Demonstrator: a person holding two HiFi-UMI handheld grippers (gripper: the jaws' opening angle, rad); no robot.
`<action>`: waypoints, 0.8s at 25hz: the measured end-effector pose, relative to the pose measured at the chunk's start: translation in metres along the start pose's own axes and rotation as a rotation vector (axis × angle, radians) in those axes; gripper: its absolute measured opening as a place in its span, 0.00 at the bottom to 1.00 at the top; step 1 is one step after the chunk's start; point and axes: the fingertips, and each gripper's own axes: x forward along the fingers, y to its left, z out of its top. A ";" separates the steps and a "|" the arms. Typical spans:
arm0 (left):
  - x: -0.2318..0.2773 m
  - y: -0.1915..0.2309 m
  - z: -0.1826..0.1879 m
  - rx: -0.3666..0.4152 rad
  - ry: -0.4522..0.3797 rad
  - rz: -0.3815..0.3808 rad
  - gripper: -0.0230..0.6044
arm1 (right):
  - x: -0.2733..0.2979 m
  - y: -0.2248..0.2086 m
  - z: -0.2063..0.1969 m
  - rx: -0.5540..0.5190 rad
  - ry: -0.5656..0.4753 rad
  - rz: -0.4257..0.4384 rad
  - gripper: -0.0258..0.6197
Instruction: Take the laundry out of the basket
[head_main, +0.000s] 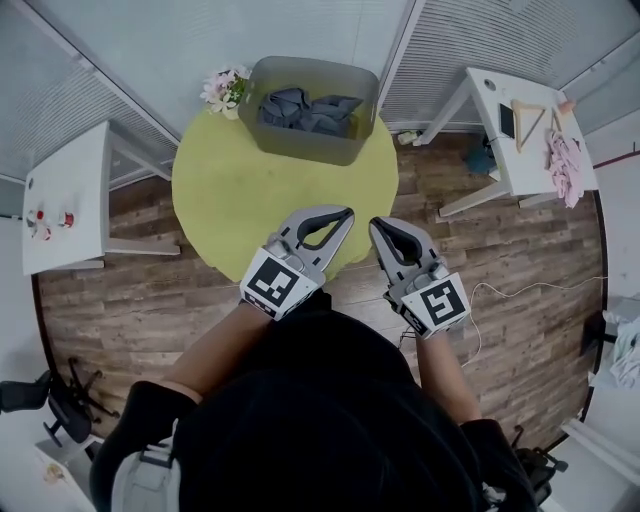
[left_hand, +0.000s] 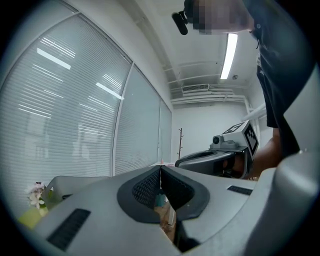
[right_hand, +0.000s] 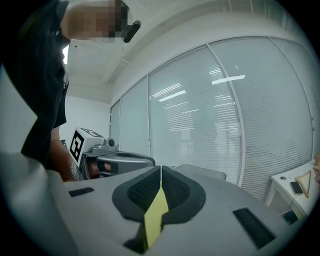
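Observation:
A grey laundry basket (head_main: 345, 148) stands at the far edge of a round yellow-green table (head_main: 250, 190), with dark grey laundry (head_main: 305, 110) heaped inside. My left gripper (head_main: 343, 213) hovers over the table's near edge, jaws pressed together with nothing between them. Just right of it, my right gripper (head_main: 378, 226) is also shut and empty. Both point toward the basket and stay well short of it. In the left gripper view the shut tips (left_hand: 160, 169) meet, with the basket (left_hand: 75, 182) low at left. The right gripper view shows its tips (right_hand: 160, 168) closed and the basket rim (right_hand: 202, 172) just behind them.
A small flower bunch (head_main: 225, 88) sits on the table left of the basket. A white side table (head_main: 65, 195) stands at the left. Another white table (head_main: 515, 130) at the right carries a hanger (head_main: 528, 120) and pink cloth (head_main: 567, 165). Wooden floor surrounds the table, with a cable (head_main: 520, 290) at right.

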 end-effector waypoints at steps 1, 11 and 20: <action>0.003 0.009 0.000 0.001 0.000 0.002 0.05 | 0.009 -0.004 0.001 -0.003 0.001 0.005 0.08; 0.015 0.080 0.000 -0.003 0.010 0.061 0.05 | 0.080 -0.033 0.007 -0.014 0.018 0.064 0.08; 0.031 0.145 -0.008 -0.039 0.025 0.229 0.05 | 0.137 -0.076 0.006 -0.020 0.046 0.200 0.08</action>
